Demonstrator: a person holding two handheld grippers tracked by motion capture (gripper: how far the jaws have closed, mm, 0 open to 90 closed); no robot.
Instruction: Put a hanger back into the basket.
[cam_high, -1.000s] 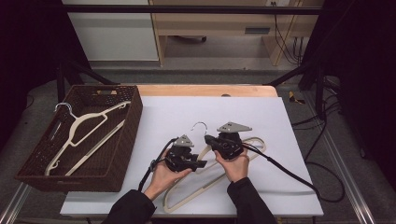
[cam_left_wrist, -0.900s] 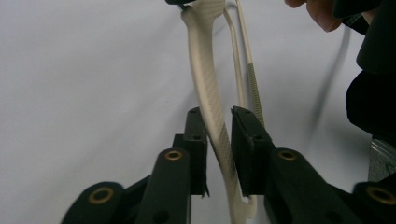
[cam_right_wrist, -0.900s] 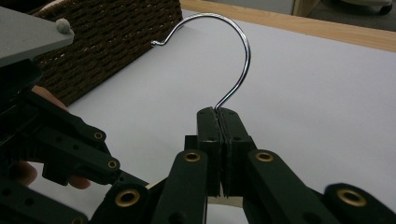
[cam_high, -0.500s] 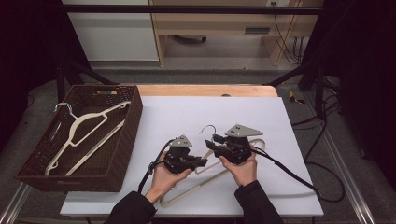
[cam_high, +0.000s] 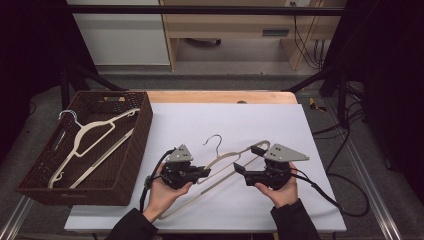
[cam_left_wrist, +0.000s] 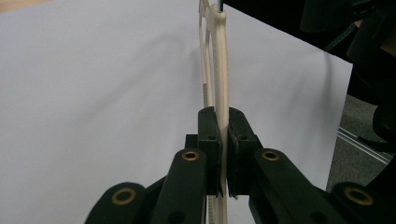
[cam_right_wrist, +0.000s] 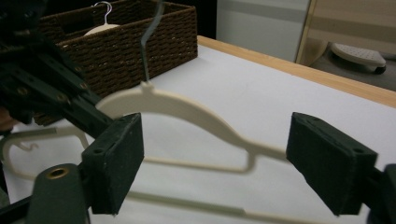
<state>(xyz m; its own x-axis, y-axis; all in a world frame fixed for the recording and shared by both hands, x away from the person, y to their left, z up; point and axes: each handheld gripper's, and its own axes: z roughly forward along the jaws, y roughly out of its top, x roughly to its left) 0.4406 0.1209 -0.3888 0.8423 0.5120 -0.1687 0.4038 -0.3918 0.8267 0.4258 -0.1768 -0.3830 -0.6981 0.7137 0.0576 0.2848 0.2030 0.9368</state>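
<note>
Cream plastic hanger sits right of the wicker basket, partly lifted off the white table, its metal hook pointing away from the person. Left gripper is clamped tight on one thin arm of the hanger, pads squeezing it from both sides in the left gripper view. Right gripper, on the hanger's far side from the basket, has just been opening its jaws; they stand wide with the other shoulder between them but untouched. The hanger looks light and stiff, thin-barred, smooth and likely slippery, so it can pivot in a single grip. Best hold is probably on the flat shoulder near the hook, not the slim lower bar. A second hanger lies in the basket.
</note>
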